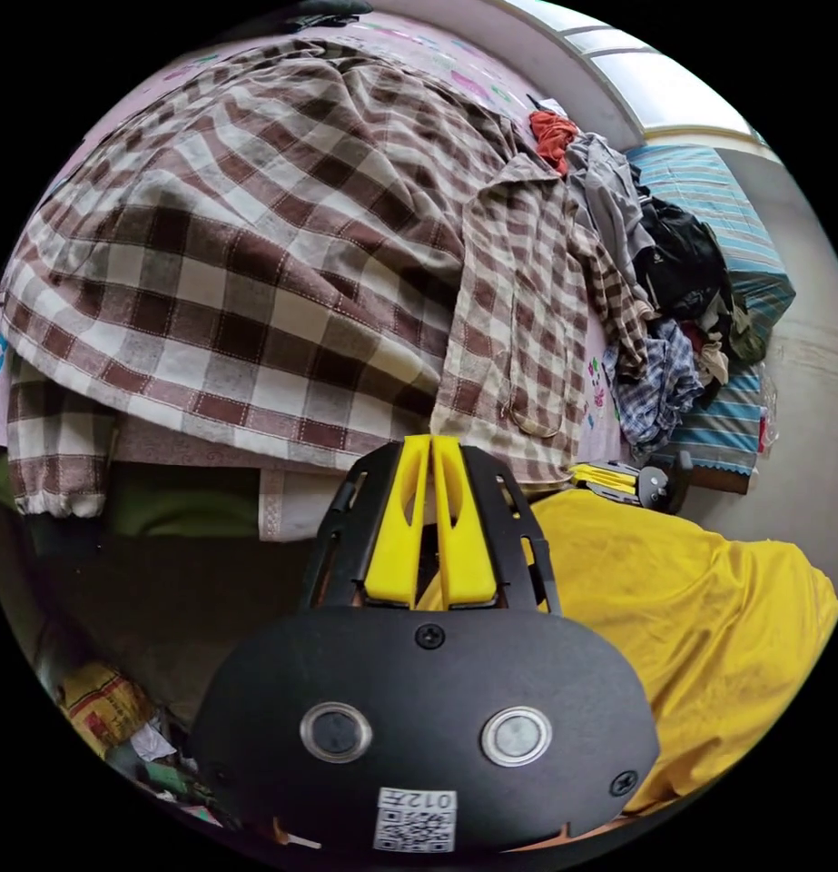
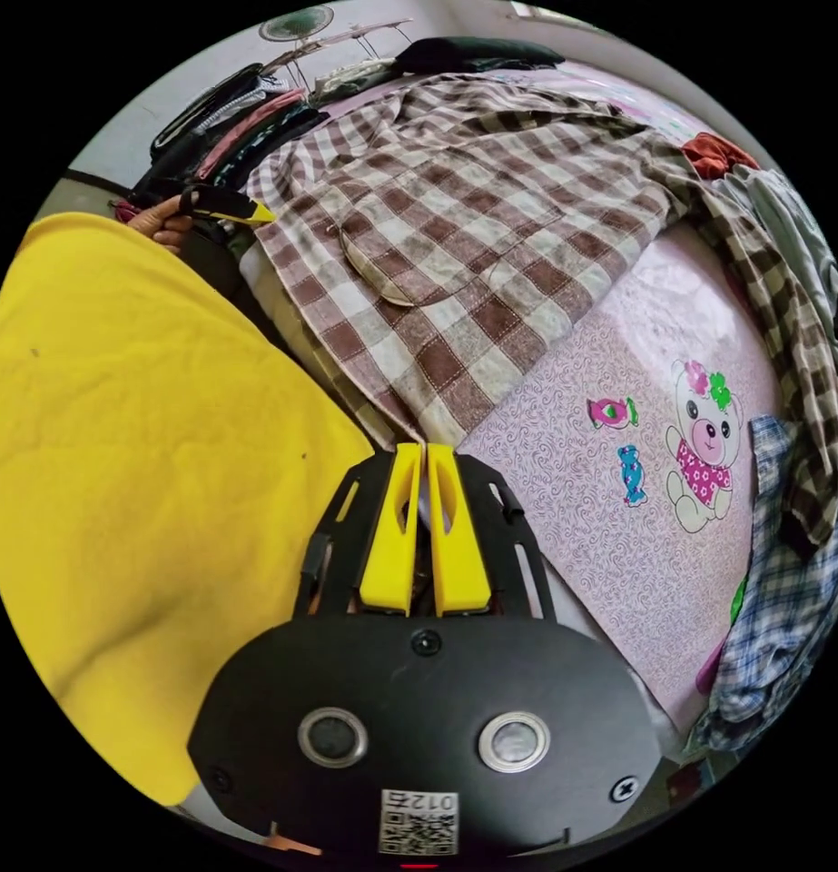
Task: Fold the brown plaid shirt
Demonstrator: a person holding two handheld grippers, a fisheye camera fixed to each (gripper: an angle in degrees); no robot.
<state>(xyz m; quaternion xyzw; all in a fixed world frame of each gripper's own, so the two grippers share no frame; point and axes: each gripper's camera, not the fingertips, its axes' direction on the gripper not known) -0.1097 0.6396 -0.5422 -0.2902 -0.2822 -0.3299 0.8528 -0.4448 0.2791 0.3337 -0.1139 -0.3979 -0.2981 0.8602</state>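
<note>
The brown plaid shirt (image 1: 282, 236) lies spread on the bed, pocket side up, and one sleeve (image 1: 55, 445) hangs over the edge. My left gripper (image 1: 431, 440) is shut, its tips against the shirt's lower hem; whether cloth is pinched cannot be told. In the right gripper view the shirt (image 2: 464, 209) stretches away from my right gripper (image 2: 425, 448), which is shut with its tips at the near hem corner. The right gripper (image 1: 614, 479) also appears just past the hem. A hand (image 2: 160, 222) holds the left gripper (image 2: 246, 212) by the shirt's side edge.
The pink bed sheet (image 2: 609, 518) has a bear print. A pile of other clothes (image 1: 682, 272) and a blue plaid garment (image 2: 782, 590) crowd that side of the bed. The person's yellow garment (image 2: 146, 409) is close by. Clutter (image 1: 101, 708) lies on the floor.
</note>
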